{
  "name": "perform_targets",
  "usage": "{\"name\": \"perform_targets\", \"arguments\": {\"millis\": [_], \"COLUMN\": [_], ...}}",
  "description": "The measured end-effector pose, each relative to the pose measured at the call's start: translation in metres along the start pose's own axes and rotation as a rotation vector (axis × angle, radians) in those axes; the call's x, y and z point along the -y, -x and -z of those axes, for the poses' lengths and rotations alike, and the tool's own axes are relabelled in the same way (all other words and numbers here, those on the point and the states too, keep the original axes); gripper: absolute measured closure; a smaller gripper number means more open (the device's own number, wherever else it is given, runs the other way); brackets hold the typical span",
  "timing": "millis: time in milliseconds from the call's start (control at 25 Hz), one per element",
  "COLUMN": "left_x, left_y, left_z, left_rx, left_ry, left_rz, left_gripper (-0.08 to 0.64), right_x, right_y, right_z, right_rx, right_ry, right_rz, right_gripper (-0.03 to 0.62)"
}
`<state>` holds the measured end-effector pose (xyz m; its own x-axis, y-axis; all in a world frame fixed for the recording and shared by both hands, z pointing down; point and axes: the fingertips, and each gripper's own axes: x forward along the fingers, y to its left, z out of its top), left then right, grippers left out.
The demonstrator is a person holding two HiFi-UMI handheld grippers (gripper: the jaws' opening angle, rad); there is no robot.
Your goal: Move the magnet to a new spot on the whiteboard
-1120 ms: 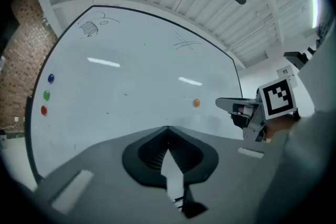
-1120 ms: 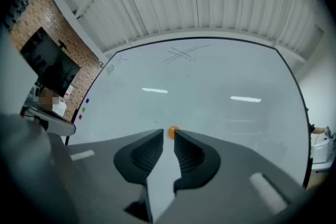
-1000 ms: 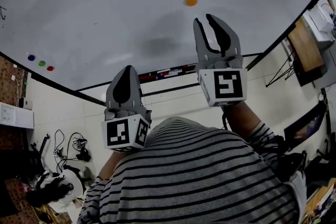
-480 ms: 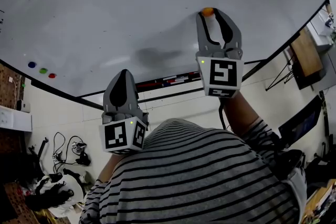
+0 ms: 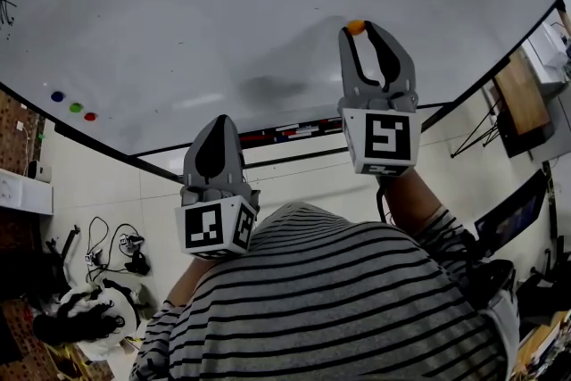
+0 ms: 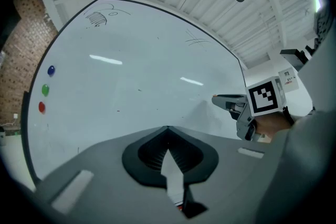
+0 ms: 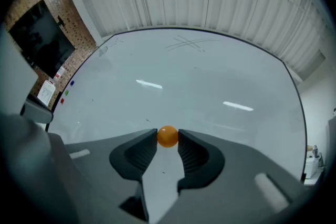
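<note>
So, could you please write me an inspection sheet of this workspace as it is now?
Surface: whiteboard, mostly blank; faint scribbles near its top.
Job's things: orange magnet at the board, between the fingers of the right gripper.
Clutter: blue magnet, green magnet and red magnet at the board's left edge; marker tray below it.
Grippers: right gripper shut on the orange magnet; left gripper shut, empty, held lower, off the board.
Cables: tangle of cables on the floor, lower left.
Surroundings: brick wall; dark screen; person's striped shirt.
</note>
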<state>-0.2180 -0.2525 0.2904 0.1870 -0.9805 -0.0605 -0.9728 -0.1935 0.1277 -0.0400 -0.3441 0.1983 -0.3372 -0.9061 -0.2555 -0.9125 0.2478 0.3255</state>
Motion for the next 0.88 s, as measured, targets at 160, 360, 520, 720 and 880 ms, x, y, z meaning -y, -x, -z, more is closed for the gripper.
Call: {"name": "perform_targets", "arguments": {"millis": [160, 360, 520, 720, 880], "left_x": [0.026, 0.07, 0.106, 0.151, 0.181], "left_y": [0.012, 0.034, 0.062, 0.097, 0.124], "left_z": [-0.001, -0.002, -0.005, -0.005, 0.004], "left_rx": [0.02, 0.053, 0.068, 0.064, 0.046], "left_ry": [-0.026, -0.079, -0.108, -0.113, -0.097], "left_rz": [0.014, 0.019, 0.006, 0.004, 0.014], "left_gripper": [0.545, 0.545, 0.545, 0.545, 0.545], "right_x": [0.008, 0.022, 0.036, 0.049, 0.046], "right_y": [0.037, 0.094, 0.143, 0.204, 0.239], "right_z": [-0.016, -0.02, -0.011, -0.002, -0.006], "right_rx": [0.027, 0.018, -0.027, -0.071, -0.069], "right_ry": [-0.043, -0.094, -0.134, -0.188, -0.222], "right_rz": [-0.02, -0.053, -0.086, -0.114, -0.147], "right_gripper": [0.468, 0.468, 0.468, 0.468, 0.468]}}
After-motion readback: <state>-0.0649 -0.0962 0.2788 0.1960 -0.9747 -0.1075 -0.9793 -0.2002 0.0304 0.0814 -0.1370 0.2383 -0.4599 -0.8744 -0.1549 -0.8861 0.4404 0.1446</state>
